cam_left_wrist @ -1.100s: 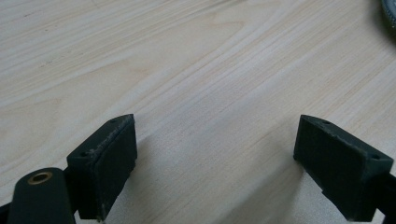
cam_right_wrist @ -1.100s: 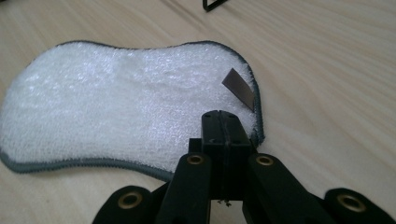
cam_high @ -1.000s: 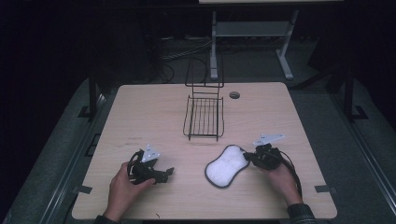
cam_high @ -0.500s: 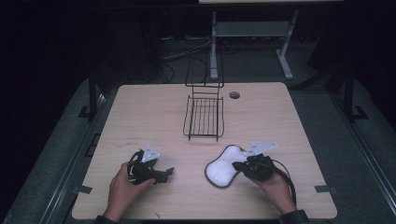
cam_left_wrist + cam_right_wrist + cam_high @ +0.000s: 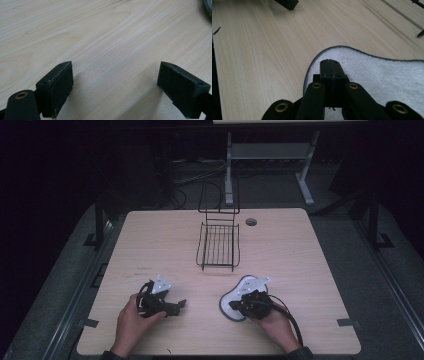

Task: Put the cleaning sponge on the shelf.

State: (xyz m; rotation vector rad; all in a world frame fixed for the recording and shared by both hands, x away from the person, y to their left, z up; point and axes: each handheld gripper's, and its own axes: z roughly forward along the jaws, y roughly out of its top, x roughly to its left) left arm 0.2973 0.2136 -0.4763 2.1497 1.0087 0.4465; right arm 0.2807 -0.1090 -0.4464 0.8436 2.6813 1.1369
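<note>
A white fleecy insole (image 5: pixel 234 296) with a dark rim lies flat near the table's (image 5: pixel 300 260) front edge. The right gripper (image 5: pixel 329 65), jaws pressed together and empty, hovers over it. The left gripper (image 5: pixel 115 80) rests wide open. Next, the right jaws likely must open to grasp.

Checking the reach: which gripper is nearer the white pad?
Right. The right gripper is over the white pad, jaws shut; the left gripper sits apart on its left.
</note>
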